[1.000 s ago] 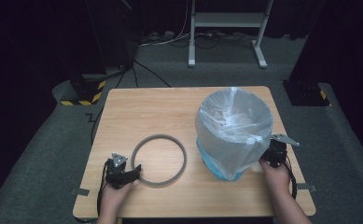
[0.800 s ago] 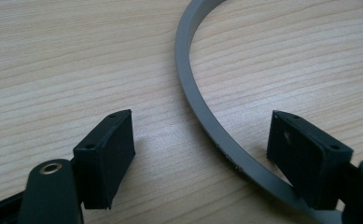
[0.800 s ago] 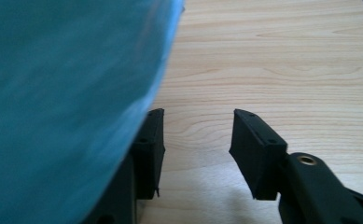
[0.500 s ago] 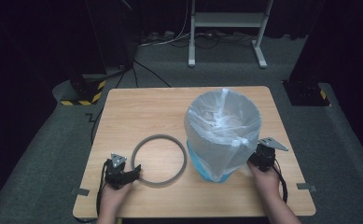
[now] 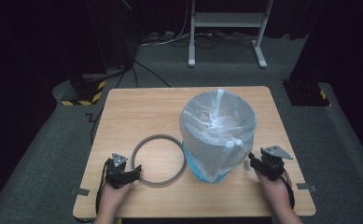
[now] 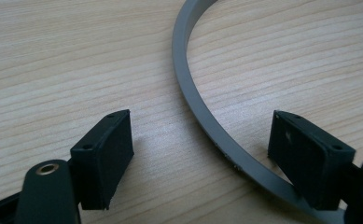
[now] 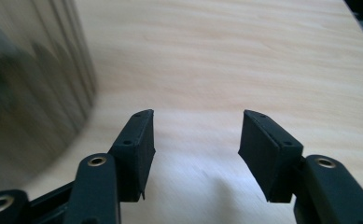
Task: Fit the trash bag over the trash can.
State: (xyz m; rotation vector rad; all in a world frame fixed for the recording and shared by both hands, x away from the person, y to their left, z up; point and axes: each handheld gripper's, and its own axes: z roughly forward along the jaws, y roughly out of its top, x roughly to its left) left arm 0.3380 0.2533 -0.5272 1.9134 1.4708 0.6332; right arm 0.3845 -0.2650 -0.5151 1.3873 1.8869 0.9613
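Right gripper [image 5: 253, 163]: it has backed away from the bin [image 5: 218, 135] over the last second — earlier its jaws were up against the plastic liner near the rim, now they hang just beside the bin's lower right side, apart from it; the right gripper view shows the jaws [image 7: 195, 154] wide apart with nothing between them, only bare table [image 7: 263, 70].
Left gripper [image 5: 137, 170]: unmoved across the same second, low on the table at the near-left arc of the grey ring [image 5: 159, 160]; jaws wide apart, straddling the ring's band [image 6: 202, 116] without closing on it — one pad sits outside the ring, the other over its inner side.
Bin: stands on the right half of the table, shifted a little toward the centre compared with a second ago, its clear liner [image 5: 216, 119] draped over the rim and down the sides.
Ring: lies flat on the table, just left of the bin's blue base, not yet lifted.
Meaning: the liner seems settled and released, so the likely next step is for the left gripper to close on the ring and carry it over the bin's rim to clamp the liner.
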